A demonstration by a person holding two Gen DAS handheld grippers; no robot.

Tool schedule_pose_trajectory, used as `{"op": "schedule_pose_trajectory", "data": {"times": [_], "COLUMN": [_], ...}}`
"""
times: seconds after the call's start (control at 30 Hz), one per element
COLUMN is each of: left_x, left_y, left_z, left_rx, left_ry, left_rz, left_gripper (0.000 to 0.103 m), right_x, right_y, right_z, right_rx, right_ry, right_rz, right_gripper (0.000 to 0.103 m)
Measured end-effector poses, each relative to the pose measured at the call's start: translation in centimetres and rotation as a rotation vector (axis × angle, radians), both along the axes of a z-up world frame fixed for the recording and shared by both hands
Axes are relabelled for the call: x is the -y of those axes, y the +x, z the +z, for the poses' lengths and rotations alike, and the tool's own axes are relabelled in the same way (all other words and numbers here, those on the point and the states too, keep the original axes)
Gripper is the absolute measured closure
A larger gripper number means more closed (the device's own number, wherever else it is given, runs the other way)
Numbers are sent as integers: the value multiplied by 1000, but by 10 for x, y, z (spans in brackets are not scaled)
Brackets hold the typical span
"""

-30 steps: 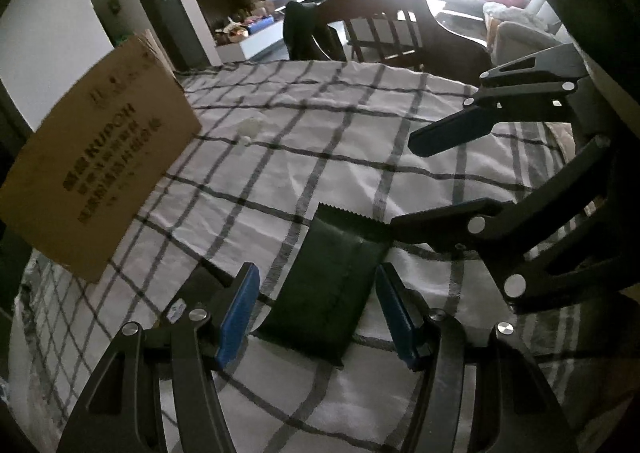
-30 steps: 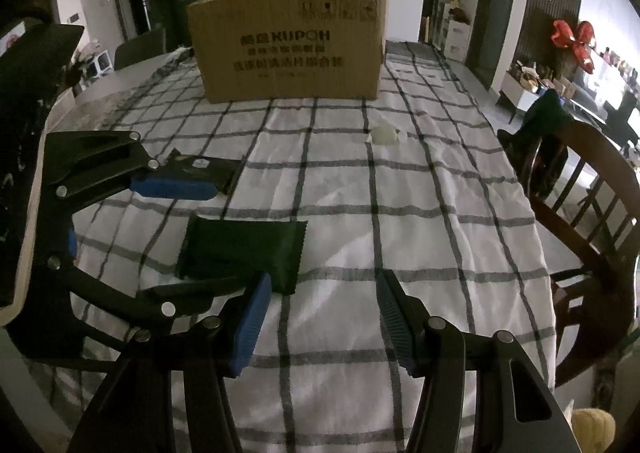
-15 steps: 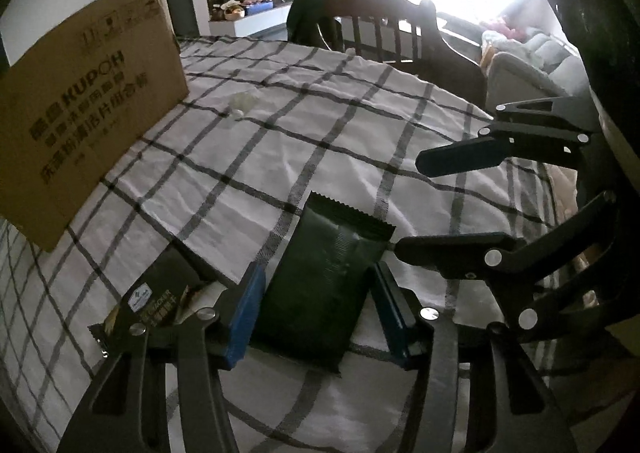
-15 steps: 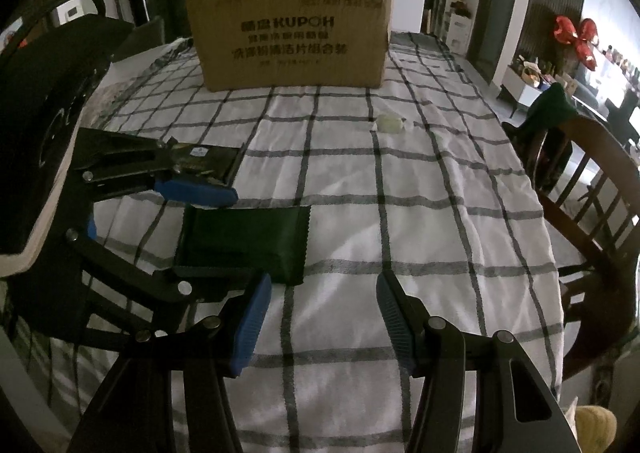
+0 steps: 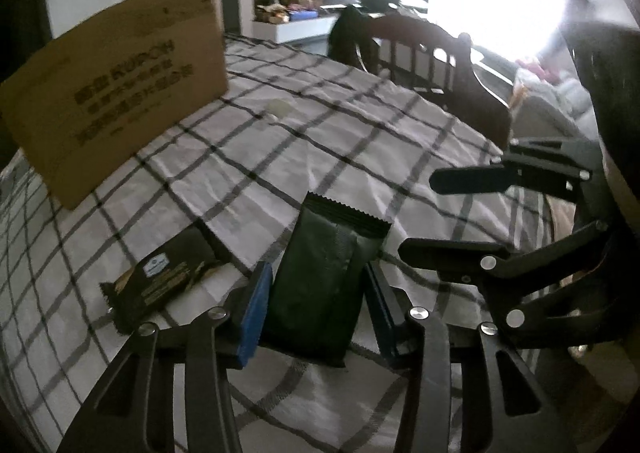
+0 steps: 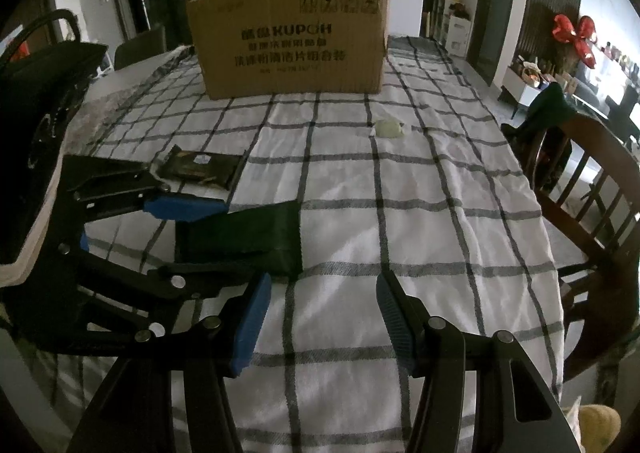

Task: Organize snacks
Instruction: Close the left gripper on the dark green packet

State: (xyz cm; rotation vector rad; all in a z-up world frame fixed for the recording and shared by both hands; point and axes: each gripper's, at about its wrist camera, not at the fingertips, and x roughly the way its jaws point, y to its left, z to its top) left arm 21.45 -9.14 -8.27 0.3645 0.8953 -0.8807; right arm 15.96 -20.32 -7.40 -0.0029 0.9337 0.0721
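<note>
A dark green snack packet (image 5: pixel 324 273) lies between the blue-padded fingers of my left gripper (image 5: pixel 316 285), which is shut on it; its far end looks lifted off the checked tablecloth. It also shows in the right wrist view (image 6: pixel 244 239). A black snack bar with a white label (image 5: pixel 164 281) lies on the cloth just left of it, also in the right wrist view (image 6: pixel 200 169). My right gripper (image 6: pixel 324 293) is open and empty, low over the cloth to the right of the left gripper. A brown cardboard box (image 6: pixel 292 41) stands at the table's far end.
A small pale wrapper (image 6: pixel 390 129) lies mid-table. A wooden chair (image 6: pixel 580 181) with a dark garment stands at the right edge. The checked tablecloth (image 6: pixel 420 221) covers the table. A dark bag (image 6: pixel 36 93) is at the left.
My left gripper has closed from either side onto the green packet and raised its far end. The black snack bar came into view at the left. The right gripper stayed open, shifting slightly.
</note>
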Motion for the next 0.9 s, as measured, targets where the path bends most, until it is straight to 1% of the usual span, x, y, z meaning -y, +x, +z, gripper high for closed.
{"op": "schedule_pose_trajectory", "data": {"times": [0.07,0.1,0.13,0.2,0.23,0.3,0.37,0.4,0.43,0.5,0.53,0.6,0.8,0.9], "left_x": [-1,-2,-2,-2,-2,0,2,3,4,4,6,9,18,21], "left_y": [0,1,2,6,7,7,3,1,-4,-8,-8,-6,-4,-1], "left_z": [3,5,6,6,6,4,5,6,9,13,12,9,3,-2], "left_rx": [-4,1,5,-17,-9,-20,-31,-21,13,67,68,44,28,2], "left_ry": [-16,-23,-21,-33,-37,-31,-31,-30,-32,-29,-25,-16,2,4], "left_rz": [28,43,55,83,97,101,101,96,98,99,87,65,46,41], "left_gripper": [61,75,98,98,98,98,84,63,52,49,49,48,49,49], "right_x": [2,2,3,4,5,8,11,14,16,19,20,21,28,32], "right_y": [0,1,2,3,4,6,8,8,7,5,5,4,1,1], "right_z": [2,2,3,4,5,7,8,10,10,10,9,5,-2,-4], "right_rx": [6,9,12,19,22,38,38,44,47,47,45,29,1,-6], "right_ry": [2,5,7,11,9,2,4,11,12,9,14,15,14,14], "right_rz": [-4,-4,-4,-3,-4,-8,-14,-24,-29,-44,-46,-53,-77,-89], "right_gripper": [47,47,47,47,47,47,47,47,47,47,47,47,47,47]}}
